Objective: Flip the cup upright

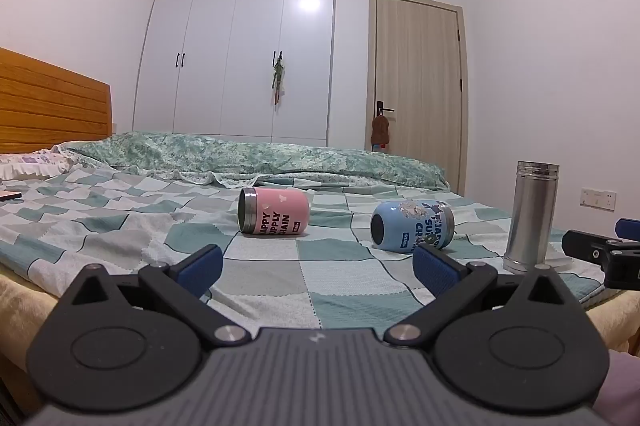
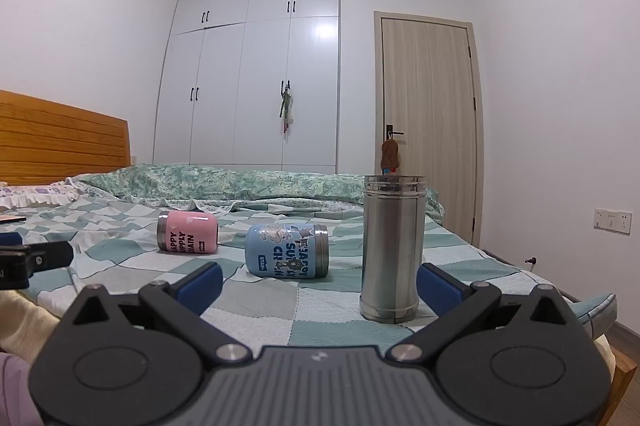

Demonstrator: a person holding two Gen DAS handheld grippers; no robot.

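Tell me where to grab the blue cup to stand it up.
Grip the blue cup across its round body, near the middle, coming from above. It lies on its side on the bedspread, steel rim to the right in the right view; the open right claw is probably handiest.

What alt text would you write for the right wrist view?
Two cups, a pink cup and a blue cup, lie on their sides on a checked bed; a steel flask stands upright nearer. The open right claw frames the foreground.

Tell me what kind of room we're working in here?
A bedroom, by the look of it: the cups lie on a bed with a wooden headboard, and a white built-in wardrobe stands beside a door.
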